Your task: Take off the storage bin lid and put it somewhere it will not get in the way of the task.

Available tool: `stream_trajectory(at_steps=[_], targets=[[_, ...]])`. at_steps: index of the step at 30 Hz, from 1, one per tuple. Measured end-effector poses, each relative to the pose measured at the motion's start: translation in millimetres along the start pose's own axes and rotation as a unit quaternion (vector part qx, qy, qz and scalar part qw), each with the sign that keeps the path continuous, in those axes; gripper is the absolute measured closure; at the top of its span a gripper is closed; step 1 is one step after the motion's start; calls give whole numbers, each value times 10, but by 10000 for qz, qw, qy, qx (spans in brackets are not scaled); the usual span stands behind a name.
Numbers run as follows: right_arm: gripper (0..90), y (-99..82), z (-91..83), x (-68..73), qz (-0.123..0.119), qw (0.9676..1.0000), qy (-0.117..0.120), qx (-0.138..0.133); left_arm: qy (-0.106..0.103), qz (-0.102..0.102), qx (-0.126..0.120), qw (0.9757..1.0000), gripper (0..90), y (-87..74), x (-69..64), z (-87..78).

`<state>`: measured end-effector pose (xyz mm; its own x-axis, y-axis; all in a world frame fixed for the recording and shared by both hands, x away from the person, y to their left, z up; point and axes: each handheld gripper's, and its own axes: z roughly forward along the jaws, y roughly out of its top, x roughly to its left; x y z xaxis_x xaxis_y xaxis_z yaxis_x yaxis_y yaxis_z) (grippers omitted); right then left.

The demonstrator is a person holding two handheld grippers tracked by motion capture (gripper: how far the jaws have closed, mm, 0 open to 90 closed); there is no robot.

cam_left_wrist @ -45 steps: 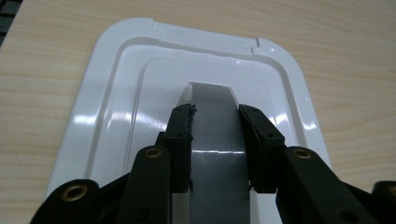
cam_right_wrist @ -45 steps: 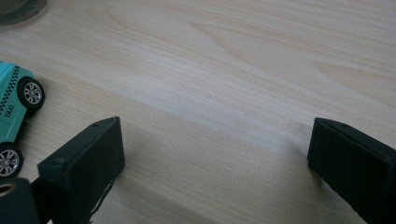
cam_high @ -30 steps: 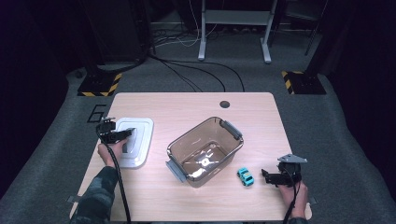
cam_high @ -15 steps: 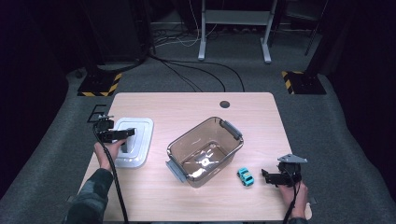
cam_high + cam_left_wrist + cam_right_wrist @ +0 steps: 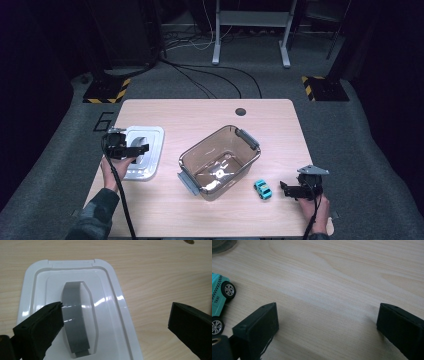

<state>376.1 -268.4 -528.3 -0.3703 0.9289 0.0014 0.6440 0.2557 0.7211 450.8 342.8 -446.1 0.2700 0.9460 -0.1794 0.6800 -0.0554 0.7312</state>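
A white lid (image 5: 150, 145) with a grey handle (image 5: 75, 322) lies flat at the table's left. My left gripper (image 5: 142, 149) hovers over it. Its jaws have just been opening and now stand wide apart (image 5: 116, 307), with the handle just inside the left jaw and nothing pressed between the pads. A clear brownish bin (image 5: 220, 160) stands empty in the middle. To its right sits a teal toy taxi (image 5: 262, 189), which appears at the left edge of the right gripper view (image 5: 219, 302). My right gripper (image 5: 284, 189) rests low beside the taxi, open (image 5: 327, 305) over bare wood.
The wooden table (image 5: 200, 115) has a round cable hole (image 5: 240, 111) near its far edge. Grey carpet surrounds it, with cables and yellow-black striped feet (image 5: 106, 91) beyond. The front of the table, between my two forearms, is bare wood.
The left gripper's jaws have opened from shut to wide, and the gripper has risen and drawn back slightly from the lid's handle. The right gripper, taxi and bin have not moved.
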Motion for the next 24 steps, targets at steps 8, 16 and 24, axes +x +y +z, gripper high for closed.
stream_trajectory(at_steps=[8, 16, 24], targets=[[32, 0, 0, 0, 1, 10000, -1, 0, -155, 492, 36, 9987, 0, -164, -243, -52], [32, 0, 0, 0, 2, 10000, -2, -2, -387, 840, 131, 9956, 0, -401, -480, -31], [32, 0, 0, 1, 8, 10000, -2, -3, -539, 1267, 190, 9903, 0, -654, -716, 13]])
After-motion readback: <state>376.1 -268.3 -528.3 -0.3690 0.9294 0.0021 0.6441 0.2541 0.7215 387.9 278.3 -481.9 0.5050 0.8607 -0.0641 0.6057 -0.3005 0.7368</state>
